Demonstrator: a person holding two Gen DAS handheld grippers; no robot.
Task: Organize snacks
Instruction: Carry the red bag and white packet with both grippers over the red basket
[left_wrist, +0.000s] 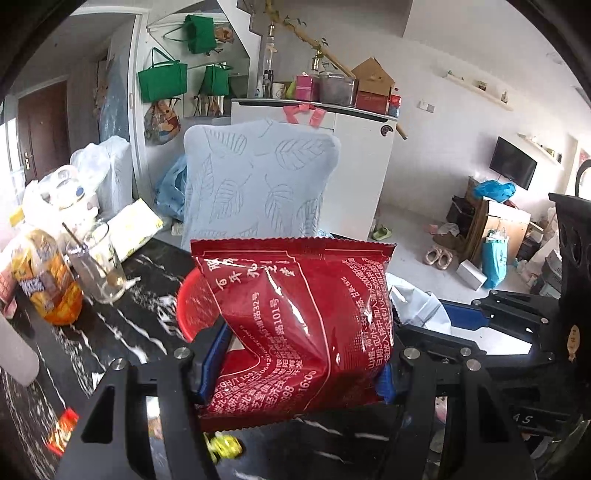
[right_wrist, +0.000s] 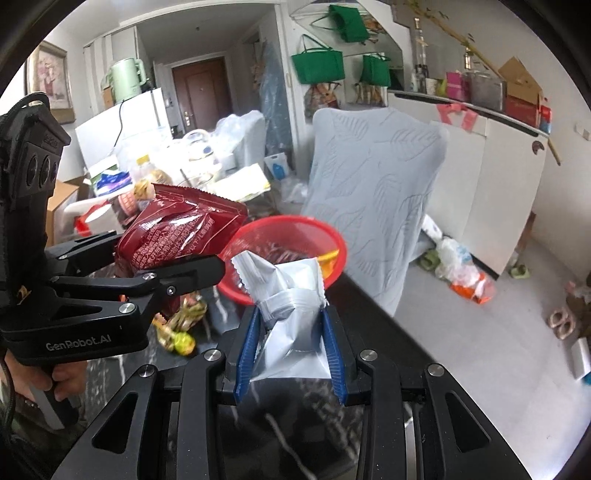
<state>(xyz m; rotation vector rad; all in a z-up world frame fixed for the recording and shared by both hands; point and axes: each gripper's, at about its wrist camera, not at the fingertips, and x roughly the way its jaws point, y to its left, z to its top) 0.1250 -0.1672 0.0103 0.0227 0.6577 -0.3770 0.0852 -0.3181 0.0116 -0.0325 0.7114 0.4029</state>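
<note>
We see the left tongs (left_wrist: 295, 363) clenched on a red snack packet (left_wrist: 303, 325), long axis upright, crimped top toward the red basket (right_wrist: 288, 254). Right tongs (right_wrist: 291, 350) grip a silver packet (right_wrist: 291, 321), top edge pointing at the basket. The packets hide most of the basket's contents; the table (left_wrist: 122, 332) is partly blocked.

Two close wrist views; shared red basket (left_wrist: 192, 306)
</note>
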